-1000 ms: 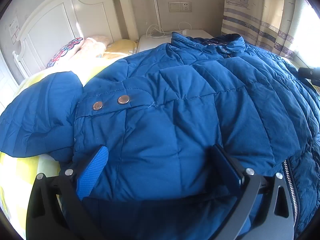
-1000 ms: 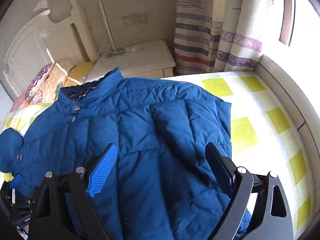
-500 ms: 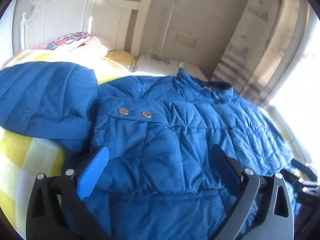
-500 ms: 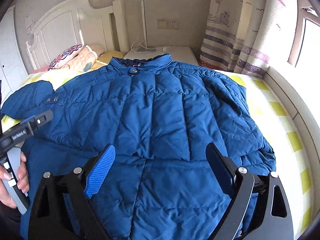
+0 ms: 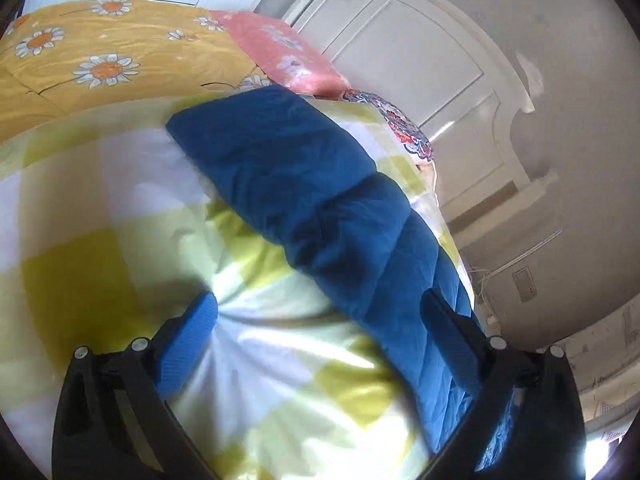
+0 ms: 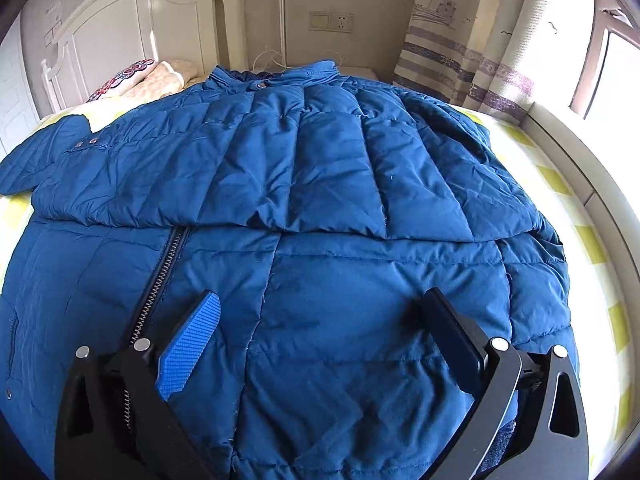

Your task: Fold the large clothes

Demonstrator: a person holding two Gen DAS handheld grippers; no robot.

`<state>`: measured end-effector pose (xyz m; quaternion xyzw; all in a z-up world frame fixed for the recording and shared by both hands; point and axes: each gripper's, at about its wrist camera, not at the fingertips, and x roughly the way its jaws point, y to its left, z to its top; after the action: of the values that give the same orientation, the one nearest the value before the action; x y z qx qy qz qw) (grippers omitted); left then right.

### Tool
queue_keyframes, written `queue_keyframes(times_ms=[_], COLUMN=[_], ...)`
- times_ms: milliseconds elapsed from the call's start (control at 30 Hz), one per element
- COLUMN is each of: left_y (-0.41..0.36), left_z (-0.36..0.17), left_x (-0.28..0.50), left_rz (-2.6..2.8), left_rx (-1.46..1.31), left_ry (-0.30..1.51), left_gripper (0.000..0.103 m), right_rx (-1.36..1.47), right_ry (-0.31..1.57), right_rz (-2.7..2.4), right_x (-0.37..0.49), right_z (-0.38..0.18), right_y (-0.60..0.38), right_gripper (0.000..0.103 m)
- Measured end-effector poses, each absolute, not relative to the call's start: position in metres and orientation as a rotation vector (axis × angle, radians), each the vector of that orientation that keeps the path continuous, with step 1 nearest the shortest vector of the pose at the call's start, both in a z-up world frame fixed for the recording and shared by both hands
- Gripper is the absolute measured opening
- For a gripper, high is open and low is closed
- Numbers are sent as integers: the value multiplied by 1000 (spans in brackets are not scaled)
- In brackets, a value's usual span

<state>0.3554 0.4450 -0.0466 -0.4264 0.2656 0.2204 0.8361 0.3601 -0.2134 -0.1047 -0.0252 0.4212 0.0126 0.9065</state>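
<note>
A large blue quilted jacket [image 6: 320,184] lies spread on the bed, collar toward the headboard, one layer folded down across its middle, zipper [image 6: 160,276] at the left. My right gripper [image 6: 320,332] is open and empty, low over the jacket's lower part. In the left wrist view only the jacket's loose blue sleeve [image 5: 312,200] shows, lying diagonally across the yellow-checked sheet [image 5: 112,248]. My left gripper [image 5: 320,332] is open and empty over the sheet, its right finger [image 5: 452,340] at the sleeve's near end.
A yellow daisy-print quilt [image 5: 100,56] and a pink pillow [image 5: 284,56] lie past the sleeve. The white headboard [image 6: 120,32], patterned pillows [image 6: 132,76], a nightstand with cables and striped curtains [image 6: 460,48] stand behind the bed. A window ledge [image 6: 580,152] runs along the right.
My left gripper has swung left off the jacket body and now faces the sleeve and bare sheet. My right gripper has moved closer and lower over the jacket. The left hand has left the right view.
</note>
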Motion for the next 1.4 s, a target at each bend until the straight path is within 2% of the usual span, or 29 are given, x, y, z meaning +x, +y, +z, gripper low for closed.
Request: queue_keyframes(times_ms=[100,133,200,233,300,400,567,667,800,933,1000,1067,1133,1200,1267,1300,1400], left_y=[472,476,484,483,467,418,260,140,18,-61,-87,-104,-106,-95,-74,-60,-4], left_z=[-46,-47,-53,-55,-44,-6,61,68,23,-49,-76,-86,-84,-70,-46,-36,-22], left_x=[364,366,372,372,365,369,399,414,431,442,438,430,426,418,393,379,341], left_rz=[477,480,471,484,510,468,142,-77,-267,-386,-381,-344,-336,-319,-301,-283,-157], left_rx=[-948,-969,-1034,-1063,-1047,-897,-571,-352,-233,-171,-56,109,180,191,170,150,58], left_ry=[541,532,551,559,488,416,406,465,604,818,863,829,832,804,690,632,542], left_gripper=[97,90,29,24,19,16,16,17,17,22,29,33,44,77,93,99,100], right_rx=[-35,-27,-13,-7,5,51,128,183,316,422,424,419,426,436,445,451,465], right_ry=[873,873,871,869,860,843,820,798,745,701,705,706,698,689,677,671,667], right_rz=[36,41,48,51,51,49,51,33,1,-18,-15,-11,-6,-3,-2,-1,3], right_x=[360,361,360,360,360,357,355,351,340,333,334,335,334,332,329,327,327], right_z=[-105,-106,-105,-105,-104,-102,-99,-98,-96,-96,-96,-96,-96,-96,-96,-95,-96], right_y=[-215,-217,-219,-220,-222,-230,-242,-252,-277,-296,-297,-296,-297,-298,-298,-299,-301], right_gripper=[98,98,98,98,98,98,98,97,98,98,98,98,98,98,98,98,98])
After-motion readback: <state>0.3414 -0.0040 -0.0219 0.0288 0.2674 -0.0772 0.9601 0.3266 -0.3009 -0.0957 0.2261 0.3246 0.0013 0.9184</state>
